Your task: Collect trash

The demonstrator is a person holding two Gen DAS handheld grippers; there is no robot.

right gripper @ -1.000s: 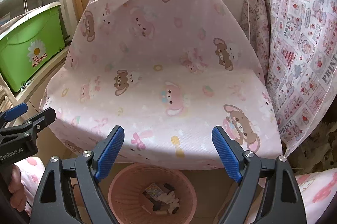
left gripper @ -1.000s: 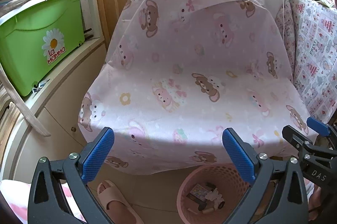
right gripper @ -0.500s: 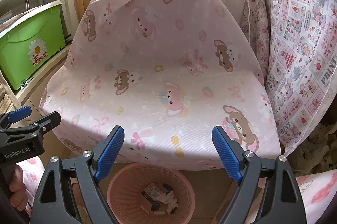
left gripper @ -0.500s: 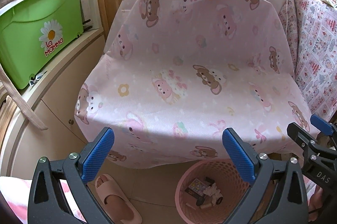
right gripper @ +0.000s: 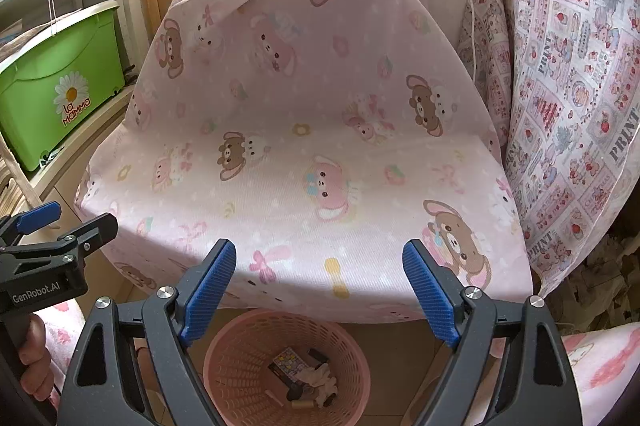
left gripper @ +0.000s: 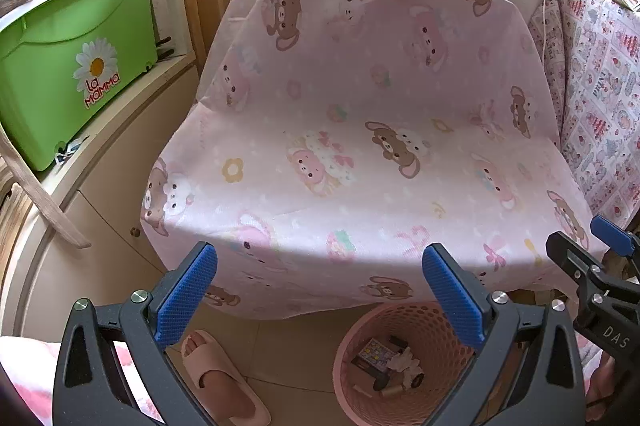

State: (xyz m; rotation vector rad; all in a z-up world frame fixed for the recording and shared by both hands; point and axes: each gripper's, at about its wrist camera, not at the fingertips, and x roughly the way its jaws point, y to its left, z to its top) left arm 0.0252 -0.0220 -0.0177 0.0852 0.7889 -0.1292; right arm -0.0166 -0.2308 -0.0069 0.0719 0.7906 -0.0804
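Between the blue pads of the left gripper [left gripper: 320,292] nothing is held: its jaws stand wide apart, framing the front edge of the pink bear-print cloth [left gripper: 360,145] and, lower down, the floor. The right gripper [right gripper: 320,290] is the same, spread wide and empty, pointing down over the pink basket [right gripper: 352,342]. Each gripper's tip shows at the edge of the other's view, so the 2 hang side by side, near each other but apart.

Compared with a second ago almost nothing has changed. Both grippers have kept their place and their width; only the left view has tilted slightly, bringing a little more of the floor, the pink slipper [left gripper: 224,382] and the basket [left gripper: 352,402] into frame. No new item has gone into the basket.

What trash is visible already lies at the basket's bottom: a small printed wrapper [right gripper: 289,362], crumpled white paper [right gripper: 322,378] and a few dark scraps and small cylinders, hard to identify. The draped cloth shows no loose litter, and neither does the floor around the slipper.

So the stillness reads as a pause, probably at or near the end of collecting, or a look around for anything left. The green storage box [left gripper: 68,65] on the shelf at the left seems to play no part.
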